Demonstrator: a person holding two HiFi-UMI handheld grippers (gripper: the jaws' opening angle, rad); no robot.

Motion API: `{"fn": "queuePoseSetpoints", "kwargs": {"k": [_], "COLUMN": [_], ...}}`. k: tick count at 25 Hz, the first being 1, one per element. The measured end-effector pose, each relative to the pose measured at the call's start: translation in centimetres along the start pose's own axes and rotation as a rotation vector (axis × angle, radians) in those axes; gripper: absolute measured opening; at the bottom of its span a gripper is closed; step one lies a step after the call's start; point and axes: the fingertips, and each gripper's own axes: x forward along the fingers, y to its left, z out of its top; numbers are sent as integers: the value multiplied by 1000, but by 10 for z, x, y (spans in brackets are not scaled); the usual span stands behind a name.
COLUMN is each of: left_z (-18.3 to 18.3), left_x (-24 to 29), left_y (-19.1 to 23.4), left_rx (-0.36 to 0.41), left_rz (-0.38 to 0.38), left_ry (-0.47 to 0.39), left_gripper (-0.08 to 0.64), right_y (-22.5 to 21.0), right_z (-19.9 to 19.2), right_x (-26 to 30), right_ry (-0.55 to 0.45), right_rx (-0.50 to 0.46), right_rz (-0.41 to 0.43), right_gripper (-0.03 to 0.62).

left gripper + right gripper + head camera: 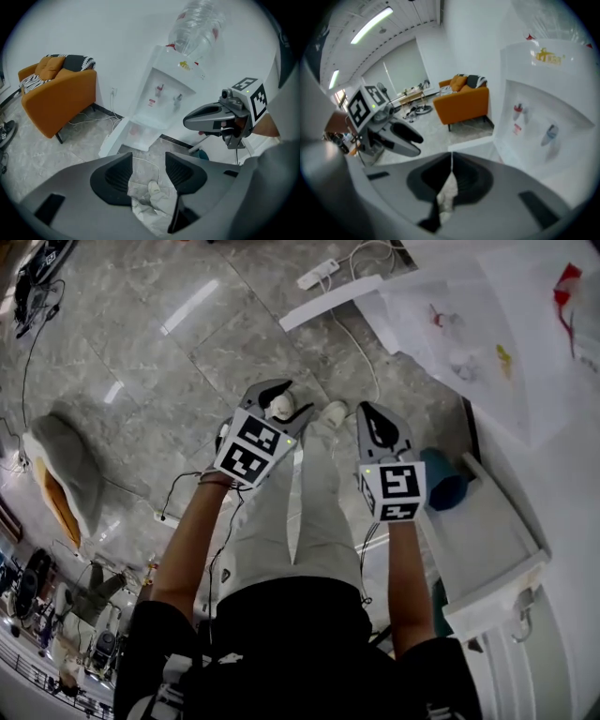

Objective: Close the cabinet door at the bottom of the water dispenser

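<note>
Hovering empty, left gripper (148, 159) holds its jaws wide apart; right gripper (451, 157) has jaws together, gripping nothing. Door (112, 140) stands open at dispenser (164, 93) base, free edge pointing toward 8 o'clock.

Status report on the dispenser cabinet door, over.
Left gripper: fingers apart, empty. Right gripper: fingers together, empty. Cabinet door open, untouched. White cable on floor before it.

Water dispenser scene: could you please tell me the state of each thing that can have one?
cabinet door: open, swung out to the side.
left gripper: jaws apart, empty.
right gripper: jaws together, empty.
water bottle: seated upside down on the dispenser.
</note>
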Motion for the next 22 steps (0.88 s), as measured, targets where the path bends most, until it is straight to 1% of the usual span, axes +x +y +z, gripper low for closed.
{"fn": "queuePoseSetpoints", "kwargs": {"k": [3,8,10,13,17,22], "left_z": [-17,-43,-50,-61,-70,-77], "left_x": [18,47,58,75,98,121], "left_y": [15,40,54,75,95,126], "left_rx": [5,42,60,81,78,106], "left_rz": [-2,-14,-5,21,29,37], "left_ry": [42,97,112,156,175,214], "left_gripper": [241,272,276,279,281,288], "right_y": [0,-3,-4,-6,-6,-7], "right_z": [-9,-20,-26,-33,-41,-49], "right_x": [14,32,40,51,60,69], "right_ry": [17,48,55,60,71,86], "right_rx": [-9,-35,-34,-22,-40,-28], "right_rz": [7,-5,-7,-6,-10,-13], "right_gripper": [35,35,35,35,35,35]}}
